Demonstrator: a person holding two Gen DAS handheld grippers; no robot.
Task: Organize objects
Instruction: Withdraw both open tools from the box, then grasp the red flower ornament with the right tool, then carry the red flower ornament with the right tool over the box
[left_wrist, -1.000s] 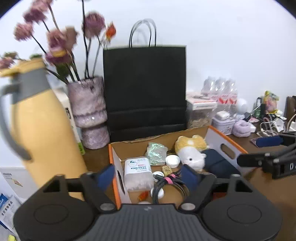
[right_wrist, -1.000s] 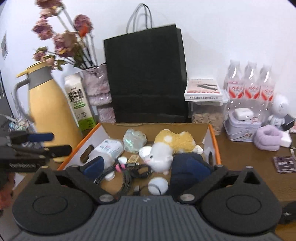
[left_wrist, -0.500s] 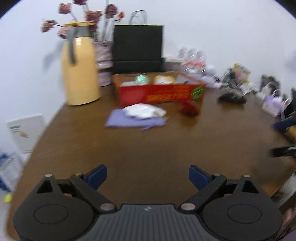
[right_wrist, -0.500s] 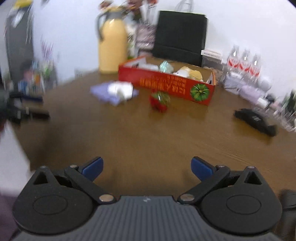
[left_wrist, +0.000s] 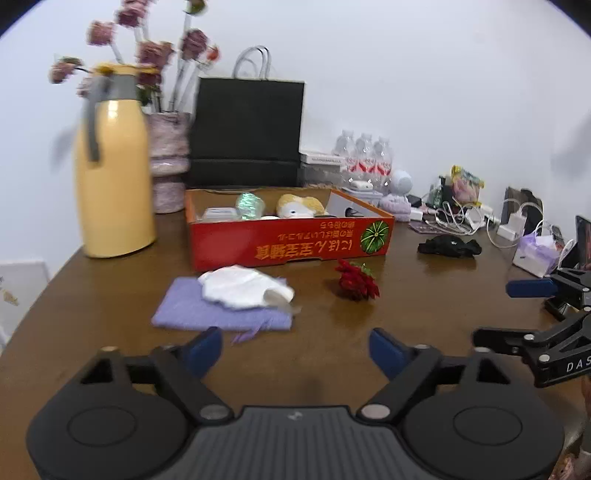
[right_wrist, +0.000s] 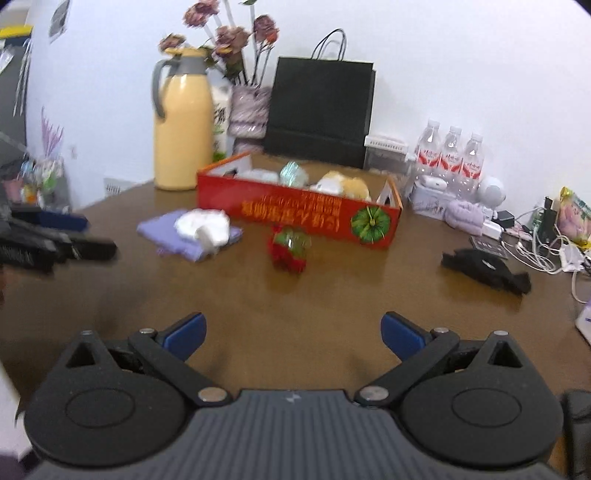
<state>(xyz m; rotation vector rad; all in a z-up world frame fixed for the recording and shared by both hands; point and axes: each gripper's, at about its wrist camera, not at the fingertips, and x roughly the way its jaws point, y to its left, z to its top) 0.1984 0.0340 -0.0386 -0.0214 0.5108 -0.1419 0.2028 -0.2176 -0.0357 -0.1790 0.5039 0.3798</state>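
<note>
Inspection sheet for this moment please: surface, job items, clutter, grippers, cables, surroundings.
Surface: brown wooden table, bare in front.
Job's things: red box holding a plush toy; outside it, white cloth on purple cloth, red strawberry toy, black cloth.
Clutter: yellow jug, flower vase, black paper bag, water bottles.
Grippers: left hand-held gripper open, empty, jaws just closing somewhat; right hand-held gripper open, empty.
Cables: white charger leads at far right.
Surroundings: white wall.
</note>
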